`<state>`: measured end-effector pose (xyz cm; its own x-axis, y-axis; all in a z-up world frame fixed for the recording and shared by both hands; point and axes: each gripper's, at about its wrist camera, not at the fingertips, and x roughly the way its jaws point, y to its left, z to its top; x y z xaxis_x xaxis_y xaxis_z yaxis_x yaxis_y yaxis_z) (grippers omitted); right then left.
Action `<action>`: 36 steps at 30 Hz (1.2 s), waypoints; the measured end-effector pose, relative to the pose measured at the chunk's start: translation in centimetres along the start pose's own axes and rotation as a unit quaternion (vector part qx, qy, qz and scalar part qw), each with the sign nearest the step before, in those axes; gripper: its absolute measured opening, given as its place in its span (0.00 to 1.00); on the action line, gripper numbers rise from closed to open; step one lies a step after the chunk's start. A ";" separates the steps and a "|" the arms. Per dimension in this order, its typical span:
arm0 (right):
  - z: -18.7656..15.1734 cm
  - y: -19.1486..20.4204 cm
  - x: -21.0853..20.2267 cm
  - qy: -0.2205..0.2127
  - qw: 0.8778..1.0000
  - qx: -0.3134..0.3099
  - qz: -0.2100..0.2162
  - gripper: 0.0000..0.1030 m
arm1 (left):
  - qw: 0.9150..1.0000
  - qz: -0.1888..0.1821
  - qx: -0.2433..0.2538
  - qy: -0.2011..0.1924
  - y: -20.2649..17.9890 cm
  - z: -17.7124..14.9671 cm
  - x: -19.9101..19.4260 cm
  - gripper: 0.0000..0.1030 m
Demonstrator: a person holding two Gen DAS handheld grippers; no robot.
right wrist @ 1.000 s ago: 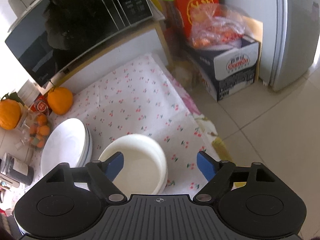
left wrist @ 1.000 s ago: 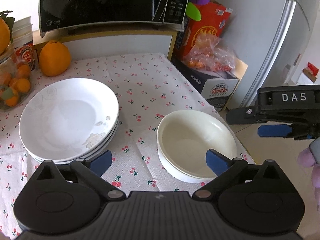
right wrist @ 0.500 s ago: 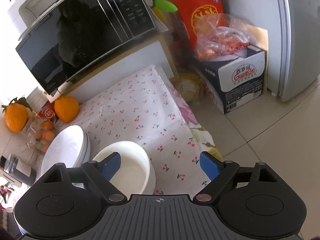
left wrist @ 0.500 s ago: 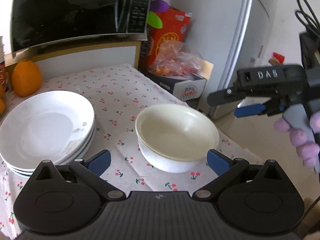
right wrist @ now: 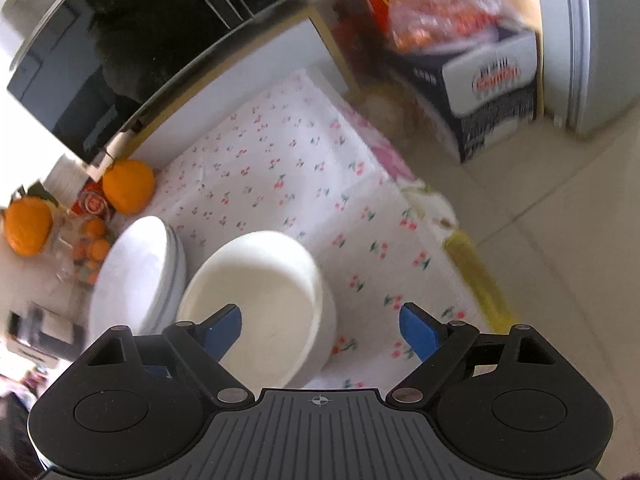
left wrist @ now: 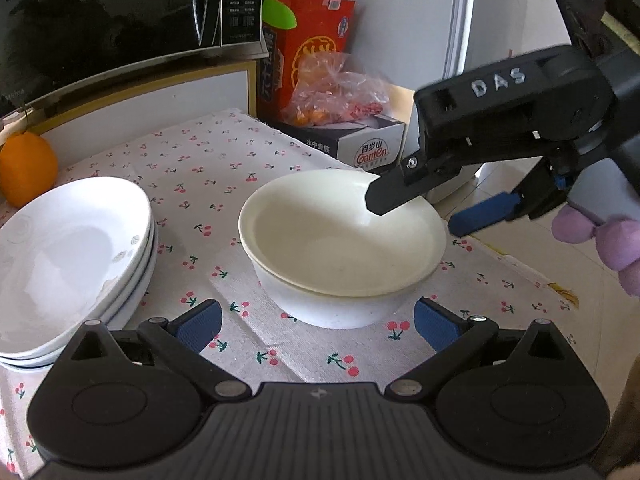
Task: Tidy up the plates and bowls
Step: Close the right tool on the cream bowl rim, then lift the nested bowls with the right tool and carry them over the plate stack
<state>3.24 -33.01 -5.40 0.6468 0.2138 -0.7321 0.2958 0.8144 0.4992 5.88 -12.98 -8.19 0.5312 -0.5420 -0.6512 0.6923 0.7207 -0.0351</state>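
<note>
Near the bench's (left wrist: 256, 184) right edge, the nested bowls (left wrist: 340, 240) sit just ahead of the left gripper (left wrist: 316, 324), jaws apart and empty, while the right gripper (right wrist: 320, 332), also spread wide, straddles their right rim beside the stacked plates (left wrist: 68, 256).

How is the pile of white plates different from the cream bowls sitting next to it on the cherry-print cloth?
The stack of white plates is wide and shallow; the stack of cream bowls is narrower and deeper. The plates are bright white with a faint grey pattern near the rim; the bowls are plain, the inner one creamier. The plates show about three layers, the bowls two. Both are nested, upright and empty on the cherry-print tablecloth.
</note>
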 end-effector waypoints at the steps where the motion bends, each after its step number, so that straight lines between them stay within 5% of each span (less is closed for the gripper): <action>1: 0.0 0.0 0.1 0.003 1.000 0.008 0.005 0.85 | 1.000 0.000 -0.001 0.001 0.0 0.0 0.1 0.99; 16: 0.1 -0.2 0.6 0.015 0.999 0.045 -0.015 0.84 | 1.000 -0.012 0.014 0.013 -0.4 0.5 0.4 0.94; 36: -0.4 1.9 2.2 0.031 0.999 0.021 -0.029 0.45 | 0.998 -0.018 0.049 0.025 -0.7 1.1 0.6 0.79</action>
<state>4.92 -30.73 -6.25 0.5839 0.2008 -0.7866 0.3608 0.8038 0.4730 6.20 -14.29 -7.69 0.4822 -0.5428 -0.6877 0.7566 0.6537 0.0145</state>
